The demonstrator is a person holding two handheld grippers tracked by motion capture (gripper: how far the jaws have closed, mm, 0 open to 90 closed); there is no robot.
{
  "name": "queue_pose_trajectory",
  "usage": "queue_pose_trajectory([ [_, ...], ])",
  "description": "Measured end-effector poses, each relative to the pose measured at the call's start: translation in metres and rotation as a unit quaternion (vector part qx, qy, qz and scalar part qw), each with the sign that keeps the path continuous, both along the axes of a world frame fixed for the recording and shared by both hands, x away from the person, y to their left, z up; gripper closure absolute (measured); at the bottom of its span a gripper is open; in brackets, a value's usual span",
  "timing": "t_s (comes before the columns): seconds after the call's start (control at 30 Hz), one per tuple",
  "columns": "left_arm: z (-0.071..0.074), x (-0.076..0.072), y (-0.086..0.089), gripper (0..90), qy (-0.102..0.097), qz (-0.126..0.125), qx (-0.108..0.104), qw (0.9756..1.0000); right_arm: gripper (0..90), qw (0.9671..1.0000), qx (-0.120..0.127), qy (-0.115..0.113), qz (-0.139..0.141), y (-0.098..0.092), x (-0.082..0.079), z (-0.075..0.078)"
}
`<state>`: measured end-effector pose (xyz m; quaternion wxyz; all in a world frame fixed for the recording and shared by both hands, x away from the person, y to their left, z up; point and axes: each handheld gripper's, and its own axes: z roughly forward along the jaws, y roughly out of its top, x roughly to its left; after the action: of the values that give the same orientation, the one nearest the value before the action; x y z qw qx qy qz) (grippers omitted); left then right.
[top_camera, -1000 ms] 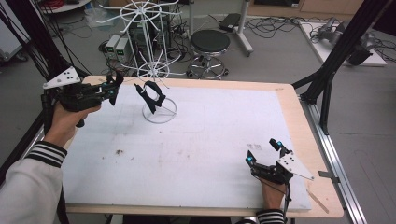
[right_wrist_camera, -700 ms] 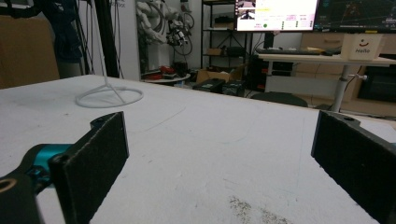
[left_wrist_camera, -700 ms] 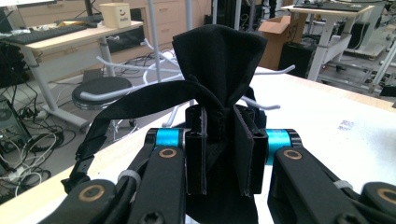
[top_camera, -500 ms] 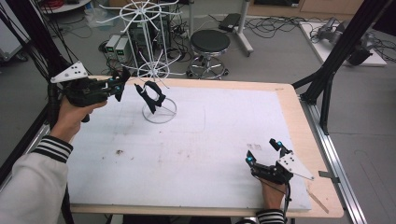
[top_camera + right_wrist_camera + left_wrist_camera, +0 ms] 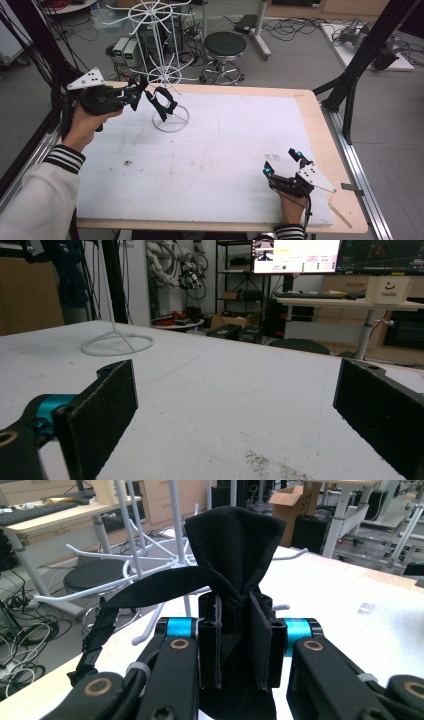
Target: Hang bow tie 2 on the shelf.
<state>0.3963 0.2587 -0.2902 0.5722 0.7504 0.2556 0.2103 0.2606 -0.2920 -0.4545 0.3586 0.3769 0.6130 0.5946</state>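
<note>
Left gripper (image 5: 136,93): at the far left corner of the desk (image 5: 250,150), held above its surface in the person's left hand (image 5: 87,122); in the left gripper view its jaws are clenched on the black fabric item (image 5: 235,555).

Black fabric item: a dark cloth piece with a strap, bunched between the left gripper's pads, its loose top fanning up above them in the left gripper view; in the high view (image 5: 161,102) it hangs just beside the gripper, over the far left part of the desk.

White wire stand (image 5: 171,120): its round ring base rests on the desk near the far left corner, directly under the fabric item; its thin pole rises beside the fabric.

Desk: white sheet on a wooden top, with faint dark smudges toward the near edge.

Right gripper (image 5: 284,165): resting near the near right corner of the desk, in the person's right hand; in the right gripper view (image 5: 235,405) its jaws stand wide apart, released, with bare desk between them.
</note>
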Motion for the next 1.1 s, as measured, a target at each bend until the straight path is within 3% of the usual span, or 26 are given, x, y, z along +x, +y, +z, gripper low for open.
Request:
queue_pose_trajectory([
  [0.6,-0.024,0.005,-0.01,75.6,0.02,0.0,0.015,0.9997,3.2,1.0,0.0,-0.001,-0.001,0.0,0.0,0.0],
  [0.73,-0.031,0.006,-0.008,75.6,0.028,0.004,-0.003,0.9996,3.3,1.0,0.002,0.0,-0.001,-0.001,0.0,0.0],
  [1.1,-0.05,0.01,-0.005,75.6,0.049,0.016,-0.013,0.9986,3.3,1.0,0.003,0.001,0.002,-0.001,0.0,0.0],
])
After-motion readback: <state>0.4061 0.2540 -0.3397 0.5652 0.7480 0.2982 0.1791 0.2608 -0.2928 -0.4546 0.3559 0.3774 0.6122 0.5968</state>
